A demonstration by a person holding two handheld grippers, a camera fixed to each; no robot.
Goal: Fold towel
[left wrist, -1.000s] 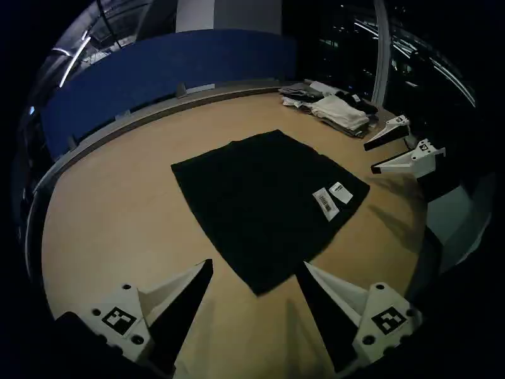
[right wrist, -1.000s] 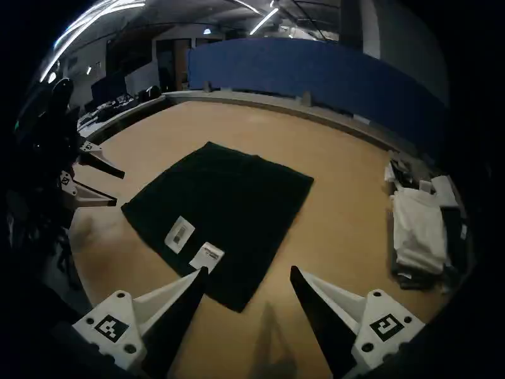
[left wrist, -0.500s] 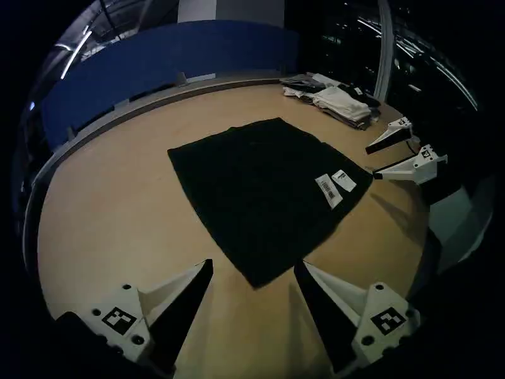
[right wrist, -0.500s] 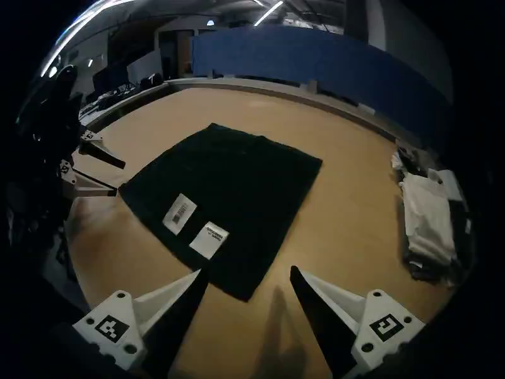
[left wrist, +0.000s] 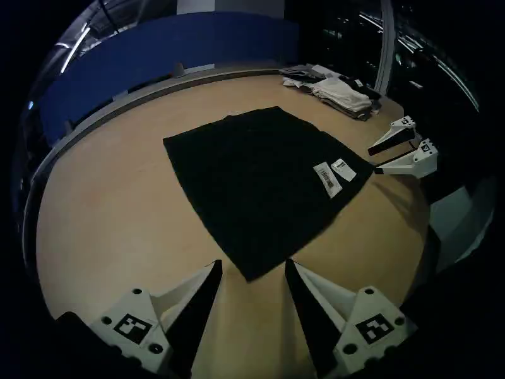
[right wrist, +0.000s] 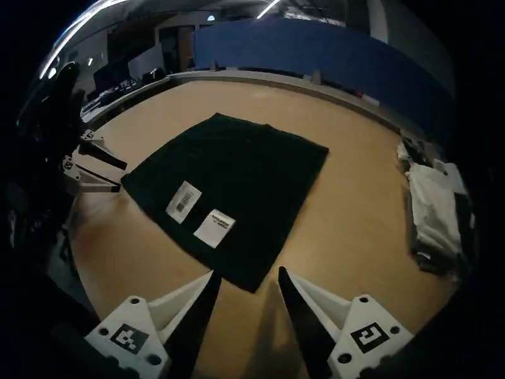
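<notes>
No legible text is showing. Two white tags are lying on the towel (left wrist: 265,183). The barcode tag (left wrist: 327,180) is carrying a barcode only. The second tag (right wrist: 214,227) is carrying print too small to read. Each finger of the left tool (left wrist: 252,263) and the right tool (right wrist: 247,271) is bearing a square marker (left wrist: 134,328) without readable characters.

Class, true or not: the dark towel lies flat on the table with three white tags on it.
No: the dark towel carries two white tags, not three, as the right gripper view shows. It does lie flat on the table.
</notes>
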